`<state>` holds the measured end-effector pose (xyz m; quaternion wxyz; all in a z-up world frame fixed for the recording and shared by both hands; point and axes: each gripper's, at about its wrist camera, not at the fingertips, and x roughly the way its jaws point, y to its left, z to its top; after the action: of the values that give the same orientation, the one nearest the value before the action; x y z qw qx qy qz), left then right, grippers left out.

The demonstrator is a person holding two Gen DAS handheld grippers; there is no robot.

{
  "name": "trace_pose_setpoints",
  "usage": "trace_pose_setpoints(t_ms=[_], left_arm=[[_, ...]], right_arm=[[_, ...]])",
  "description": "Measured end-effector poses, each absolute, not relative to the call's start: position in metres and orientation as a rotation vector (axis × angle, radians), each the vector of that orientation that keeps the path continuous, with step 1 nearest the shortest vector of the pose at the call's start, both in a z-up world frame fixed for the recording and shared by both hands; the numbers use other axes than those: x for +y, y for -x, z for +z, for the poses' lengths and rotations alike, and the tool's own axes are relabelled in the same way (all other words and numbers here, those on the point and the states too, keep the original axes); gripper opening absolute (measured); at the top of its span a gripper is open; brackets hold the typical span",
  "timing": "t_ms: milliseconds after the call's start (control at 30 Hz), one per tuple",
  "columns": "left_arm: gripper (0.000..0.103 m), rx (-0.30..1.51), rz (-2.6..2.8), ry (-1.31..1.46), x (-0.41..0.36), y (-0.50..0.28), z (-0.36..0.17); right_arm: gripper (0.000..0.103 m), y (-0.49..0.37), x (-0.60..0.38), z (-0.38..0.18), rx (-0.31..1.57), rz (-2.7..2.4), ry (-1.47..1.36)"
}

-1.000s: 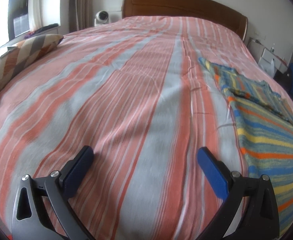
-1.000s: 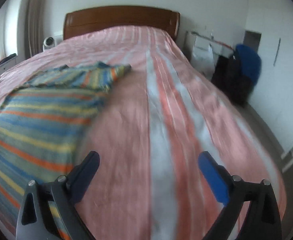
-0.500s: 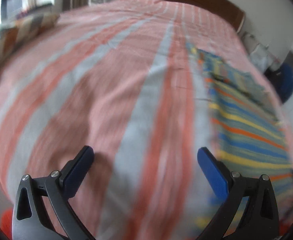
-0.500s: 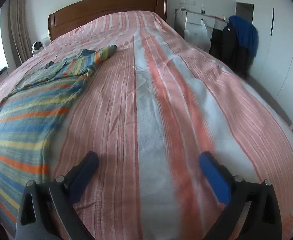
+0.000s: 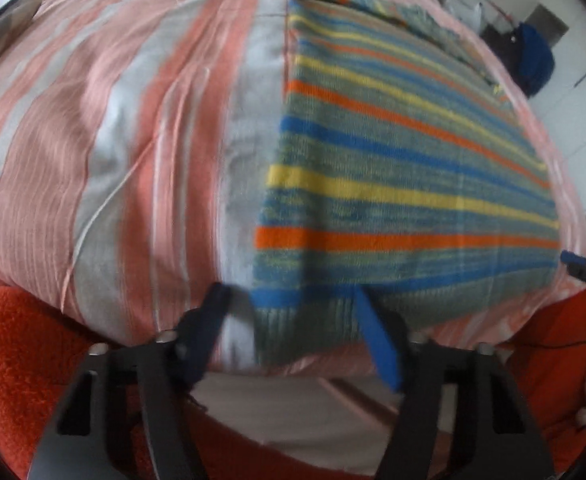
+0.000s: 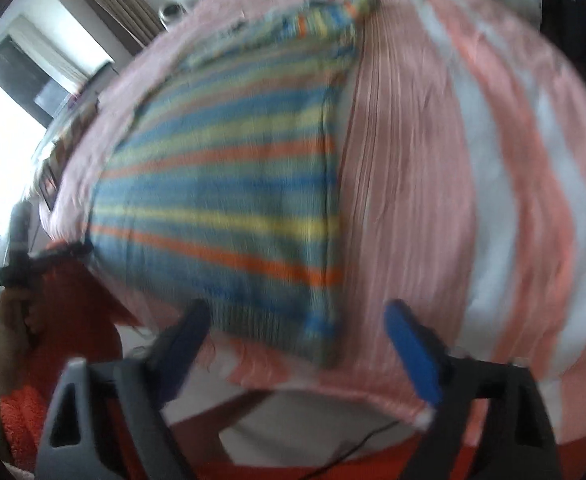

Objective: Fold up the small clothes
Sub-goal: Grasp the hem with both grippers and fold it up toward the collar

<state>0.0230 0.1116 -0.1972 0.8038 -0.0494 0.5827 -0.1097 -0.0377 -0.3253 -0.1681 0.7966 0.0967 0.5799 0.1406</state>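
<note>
Folding is judged to be at its very start: the striped knitted garment (image 5: 393, 168) is seen spread flat on the pink-and-white striped bedcover (image 5: 113, 140), with its ribbed hem at the near edge of the bed, and no part of its body is seen turned over. Only its far end looks bunched, and this is too blurred to read. The left gripper (image 5: 293, 320) is placed around the hem's left corner, and its jaws are closing with the cloth between them, though a firm pinch is not yet shown. The right gripper (image 6: 297, 324) is placed around the hem's right corner (image 6: 317, 320), its jaws also closing, not yet clamped. Both corners must probably be gripped and lifted before the first fold can be made, so nearly all of the task is left.
</note>
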Motion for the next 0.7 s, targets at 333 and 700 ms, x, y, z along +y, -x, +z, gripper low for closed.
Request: trace_pose_setpoints(t_ms=[333,700], left_arm=[[0.003,1.172,-0.382,0.27,0.126,-0.023,-0.151],[0.003,0.914,-0.319,0.386,0.124,-0.231,-0.11]], right_arm=[[0.004,0.028,-0.353,-0.161,1.207,0.36,-0.497],[0.004,-0.141,-0.381,-0.125,0.872,0.308,-0.541]])
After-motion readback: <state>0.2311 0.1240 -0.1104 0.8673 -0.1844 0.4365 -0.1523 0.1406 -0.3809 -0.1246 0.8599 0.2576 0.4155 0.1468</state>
